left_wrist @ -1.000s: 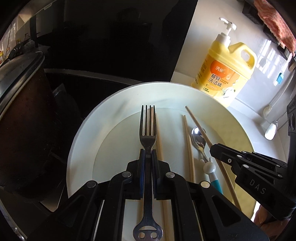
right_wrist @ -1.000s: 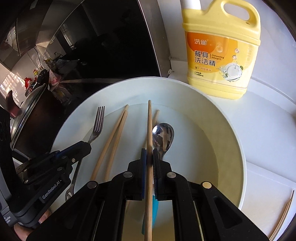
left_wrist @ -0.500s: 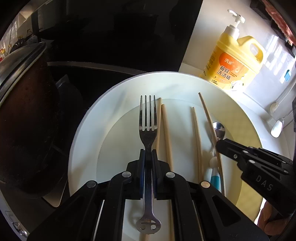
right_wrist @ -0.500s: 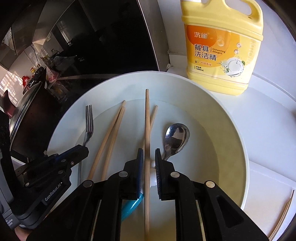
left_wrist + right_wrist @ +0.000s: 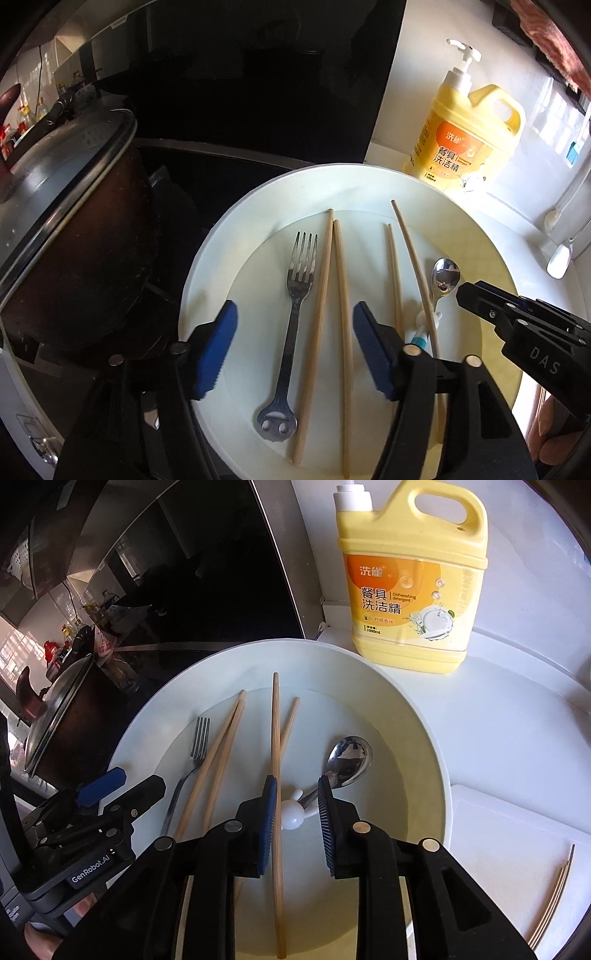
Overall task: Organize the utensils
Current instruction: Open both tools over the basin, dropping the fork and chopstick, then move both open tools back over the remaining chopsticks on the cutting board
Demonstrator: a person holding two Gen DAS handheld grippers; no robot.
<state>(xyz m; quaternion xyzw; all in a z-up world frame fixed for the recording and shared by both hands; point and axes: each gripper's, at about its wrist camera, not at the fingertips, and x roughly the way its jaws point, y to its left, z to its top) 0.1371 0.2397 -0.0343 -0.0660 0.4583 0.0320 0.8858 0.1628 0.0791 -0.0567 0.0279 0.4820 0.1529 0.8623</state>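
A large white plate (image 5: 236,221) (image 5: 399,686) holds a metal fork (image 5: 295,310) (image 5: 184,775), several wooden chopsticks (image 5: 341,295) (image 5: 275,738) and a spoon (image 5: 445,277) (image 5: 347,760) with a white and blue handle. My left gripper (image 5: 293,347) is open, its blue pads either side of the fork's handle without touching it. My right gripper (image 5: 297,808) is open above the spoon's handle, with one chopstick lying against its left pad. Each gripper shows in the other's view: the right one (image 5: 517,325) and the left one (image 5: 99,801).
A yellow dish soap bottle (image 5: 469,136) (image 5: 410,576) stands behind the plate. A brown pot with a metal lid (image 5: 62,206) sits left of the plate on a black cooktop (image 5: 240,92). A white board (image 5: 517,856) with thin sticks (image 5: 554,897) lies at the right.
Both grippers have opened and drawn back. The left let go of the fork, the right let go of the chopstick. Both now lie on the plate.
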